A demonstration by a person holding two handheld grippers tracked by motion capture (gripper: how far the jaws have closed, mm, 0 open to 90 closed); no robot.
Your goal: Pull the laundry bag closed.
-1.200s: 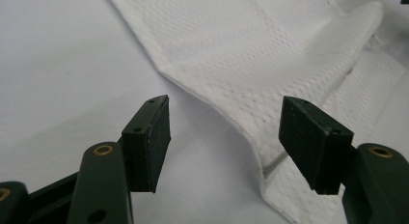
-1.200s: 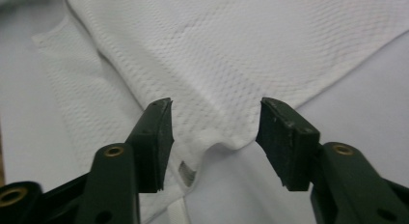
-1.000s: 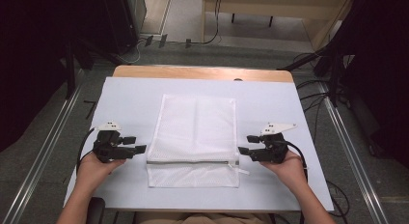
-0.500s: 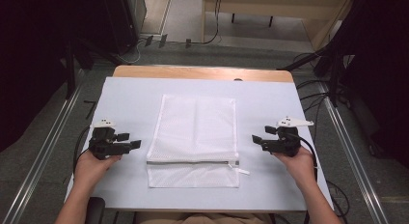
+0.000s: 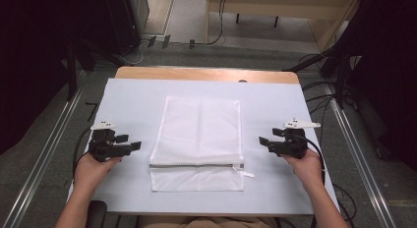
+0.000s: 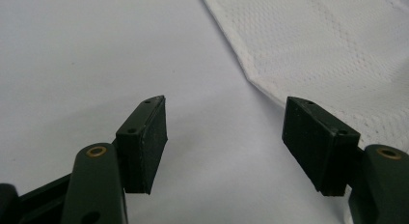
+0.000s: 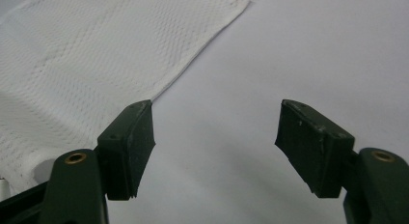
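A white mesh laundry bag (image 5: 199, 142) lies flat in the middle of the table, its zipper (image 5: 196, 165) running across near the front end. My left gripper (image 5: 134, 145) rests on the table left of the bag, open, nothing between its jaws. The bag's left edge (image 6: 308, 55) runs past that gripper's (image 6: 224, 139) right jaw. My right gripper (image 5: 263, 141) sits right of the bag, also open and empty. In the right gripper view the bag (image 7: 96, 60) spreads to the left beyond my right gripper (image 7: 214, 144).
A pale sheet (image 5: 133, 100) covers the table, with a wooden strip (image 5: 206, 73) showing at the far edge. Metal rails (image 5: 44, 154) run along both sides on the floor, and cables (image 5: 319, 88) lie off to the right.
Both grippers have drawn outward, away from the bag's sides near the zipper. The bag lies flat and unmoved.
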